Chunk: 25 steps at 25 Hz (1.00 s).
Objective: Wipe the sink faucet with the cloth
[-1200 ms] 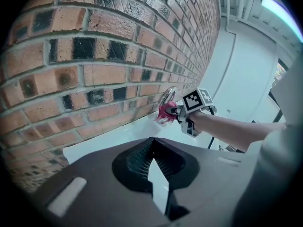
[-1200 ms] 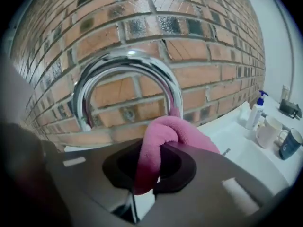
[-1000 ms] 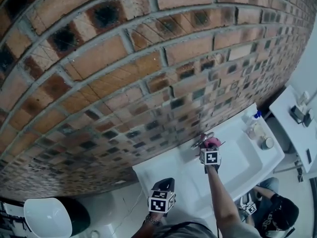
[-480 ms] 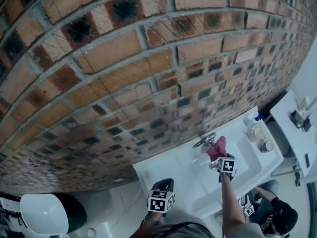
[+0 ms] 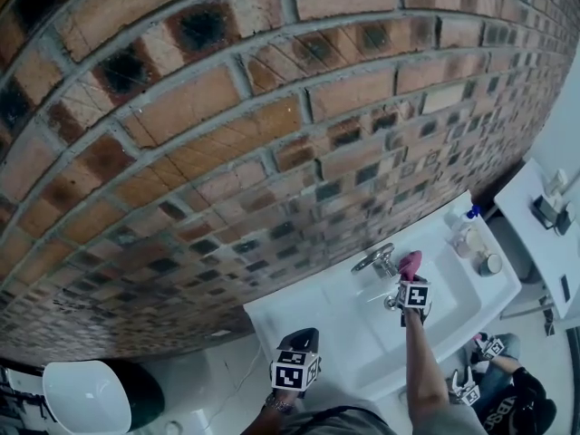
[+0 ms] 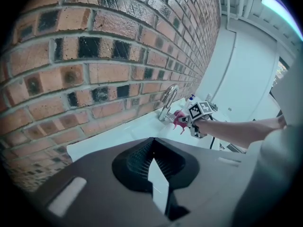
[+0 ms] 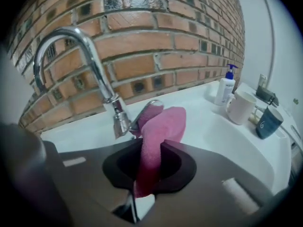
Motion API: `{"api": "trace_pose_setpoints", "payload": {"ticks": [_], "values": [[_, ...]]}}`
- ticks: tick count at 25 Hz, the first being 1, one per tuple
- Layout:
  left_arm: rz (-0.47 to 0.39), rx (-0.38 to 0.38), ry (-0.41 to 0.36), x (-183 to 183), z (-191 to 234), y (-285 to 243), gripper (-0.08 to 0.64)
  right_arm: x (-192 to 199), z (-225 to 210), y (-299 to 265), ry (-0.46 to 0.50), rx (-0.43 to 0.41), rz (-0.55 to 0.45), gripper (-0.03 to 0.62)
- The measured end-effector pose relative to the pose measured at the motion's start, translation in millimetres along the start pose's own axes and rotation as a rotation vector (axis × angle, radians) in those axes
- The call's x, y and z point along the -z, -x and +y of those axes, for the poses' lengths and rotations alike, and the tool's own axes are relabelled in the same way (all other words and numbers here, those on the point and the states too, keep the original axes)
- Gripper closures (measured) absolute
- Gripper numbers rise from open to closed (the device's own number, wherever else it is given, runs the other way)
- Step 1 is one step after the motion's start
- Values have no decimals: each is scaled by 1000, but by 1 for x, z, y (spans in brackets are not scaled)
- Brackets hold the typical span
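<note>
Seemingly mid-wipe: right gripper (image 7: 150, 148) pinches the cloth (image 7: 163, 124), touching the faucet (image 7: 97, 70) just ahead (how much is wiped, unclear); left gripper (image 6: 151, 150) jaws pressed together, empty.

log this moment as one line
right gripper: shut on cloth | cloth: pink, at faucet handle | left gripper: shut, empty, away from sink

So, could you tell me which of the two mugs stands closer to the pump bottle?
The white ceramic mug: it stands right beside the white pump bottle with the blue top, whereas the dark blue mug sits on its far side.
</note>
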<state>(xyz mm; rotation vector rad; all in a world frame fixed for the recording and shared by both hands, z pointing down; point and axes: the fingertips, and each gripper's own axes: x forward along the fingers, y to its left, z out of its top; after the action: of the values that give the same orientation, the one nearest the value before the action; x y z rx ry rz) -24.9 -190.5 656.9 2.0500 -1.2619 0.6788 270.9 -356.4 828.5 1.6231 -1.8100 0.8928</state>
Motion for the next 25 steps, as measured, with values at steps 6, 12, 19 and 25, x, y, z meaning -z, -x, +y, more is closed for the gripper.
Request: {"api": "trace_pose_setpoints", "payload": {"ticks": [6,12,19,25], "values": [[3,-16,13,1,6,1,540,28,77,14,122,-156,-3,548],[2,1,5,1,-1,-1,540,-48,80,57,178,-127,-249,548],[-3,0,0,2,-3,3,540,-50,58,-1,354,-58,-46,548],[-25,-27,17,-4,11,11,540,-89,69,28,399,-74,-209,548]]}}
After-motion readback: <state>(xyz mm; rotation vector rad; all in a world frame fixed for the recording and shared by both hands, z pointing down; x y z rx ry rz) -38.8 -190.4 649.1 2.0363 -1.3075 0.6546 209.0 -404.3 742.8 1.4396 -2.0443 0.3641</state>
